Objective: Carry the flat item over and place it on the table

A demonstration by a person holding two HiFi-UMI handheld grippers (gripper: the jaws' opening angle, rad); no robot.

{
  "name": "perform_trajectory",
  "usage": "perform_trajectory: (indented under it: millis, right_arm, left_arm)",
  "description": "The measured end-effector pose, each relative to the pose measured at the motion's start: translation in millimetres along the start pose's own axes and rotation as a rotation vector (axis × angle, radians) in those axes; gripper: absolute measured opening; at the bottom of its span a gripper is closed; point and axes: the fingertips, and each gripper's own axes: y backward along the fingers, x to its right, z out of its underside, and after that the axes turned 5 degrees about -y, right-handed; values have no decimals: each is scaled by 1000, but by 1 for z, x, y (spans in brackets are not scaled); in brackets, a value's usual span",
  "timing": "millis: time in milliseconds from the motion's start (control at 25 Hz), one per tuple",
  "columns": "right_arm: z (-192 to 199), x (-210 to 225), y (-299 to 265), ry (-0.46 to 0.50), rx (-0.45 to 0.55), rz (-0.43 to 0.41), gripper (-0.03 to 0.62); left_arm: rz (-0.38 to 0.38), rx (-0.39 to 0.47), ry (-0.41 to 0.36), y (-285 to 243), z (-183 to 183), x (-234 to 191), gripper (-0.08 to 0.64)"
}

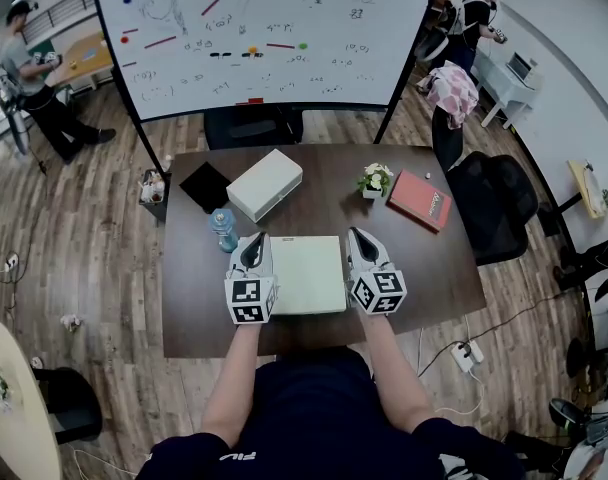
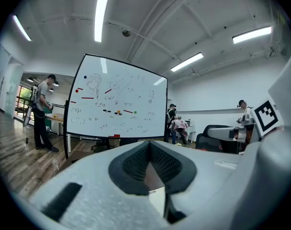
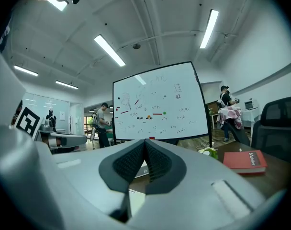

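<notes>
A flat pale square item (image 1: 306, 273) lies on the dark wooden table (image 1: 429, 268), near its front edge. My left gripper (image 1: 256, 242) rests along the item's left side, my right gripper (image 1: 357, 234) along its right side, and both point away from me. In the left gripper view the left gripper (image 2: 148, 145) has its ribbed pads together at the tips. The right gripper (image 3: 145, 143) looks the same in its own view. A pale sliver of the item (image 2: 157, 201) shows low behind the left jaws and another sliver (image 3: 136, 202) behind the right ones. Neither pair pinches anything I can see.
Further back on the table are a white box (image 1: 265, 183), a black flat object (image 1: 205, 186), a water bottle (image 1: 223, 230), a small flower pot (image 1: 374, 179) and a red book (image 1: 420, 199). A whiteboard (image 1: 264, 28) stands behind. A black chair (image 1: 489, 203) is at the right.
</notes>
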Motion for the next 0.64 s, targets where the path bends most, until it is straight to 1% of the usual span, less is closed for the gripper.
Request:
perform_trajectory:
  millis: [240,360,440,640]
  right_arm:
    - [3,4,4,-4,-9,1,6]
    - [-1,5,4,-9,-4,0,6]
    - [-2,6,4,-10,-4,1,6]
    - [-1,10,5,-13,-4,7,6]
  left_arm:
    - [10,19,-2,0,-6,3,-5]
    - [-7,27,-26,1,-9,1,-5]
    - [-3,27,-39,1,-9,3,-5]
    - [-4,17,-30,1,-6,3,-5]
